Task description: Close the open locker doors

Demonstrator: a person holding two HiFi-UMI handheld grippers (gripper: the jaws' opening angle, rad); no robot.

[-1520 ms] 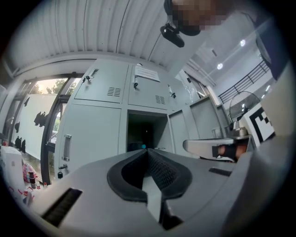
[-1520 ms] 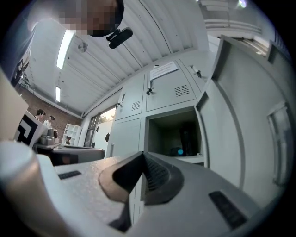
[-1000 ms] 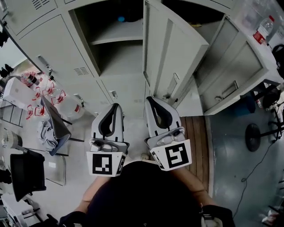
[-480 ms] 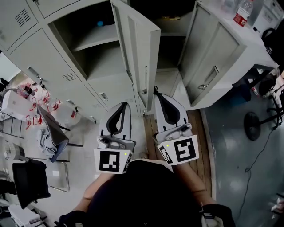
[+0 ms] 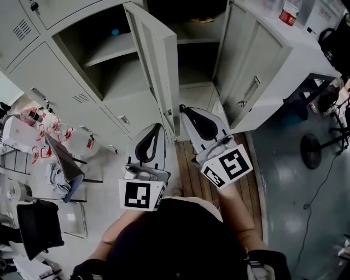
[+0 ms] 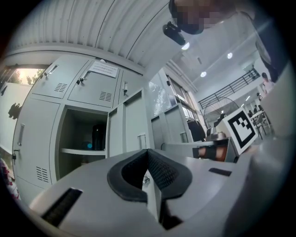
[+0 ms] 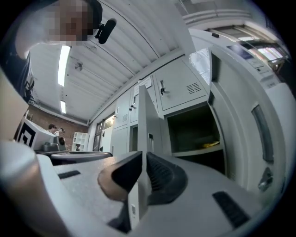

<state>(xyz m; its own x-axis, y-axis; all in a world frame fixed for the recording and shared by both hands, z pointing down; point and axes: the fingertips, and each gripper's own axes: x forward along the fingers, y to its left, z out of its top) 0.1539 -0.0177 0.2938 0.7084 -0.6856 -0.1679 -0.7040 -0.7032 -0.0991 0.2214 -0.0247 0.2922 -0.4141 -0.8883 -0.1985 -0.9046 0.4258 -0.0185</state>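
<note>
Two grey locker doors stand open. The middle door (image 5: 157, 65) juts out edge-on toward me, also seen as the door (image 6: 132, 127) and the door (image 7: 144, 115). The right door (image 5: 257, 65) swings wide at the right, the same door (image 7: 259, 115). My left gripper (image 5: 157, 126) is shut and empty just left of the middle door's lower edge, its pads meeting at the left gripper's tip (image 6: 148, 152). My right gripper (image 5: 183, 108) sits close beside that door's free edge. Its jaws have just been opening to a narrow slit (image 7: 143, 155), with the door's edge in line beyond; no grip shows.
A blue thing (image 5: 115, 31) lies in the left compartment, a yellow thing (image 5: 202, 21) on the right one's shelf. A bottle (image 5: 289, 11) stands on the low cabinet. A folded chair (image 5: 63, 158), red-marked bottles (image 5: 49, 123) and a stool base (image 5: 311, 150) stand on the floor.
Both grippers have come closer to the middle door's lower edge, the right one rolling so its marker cube tilts. The door now appears more edge-on.
</note>
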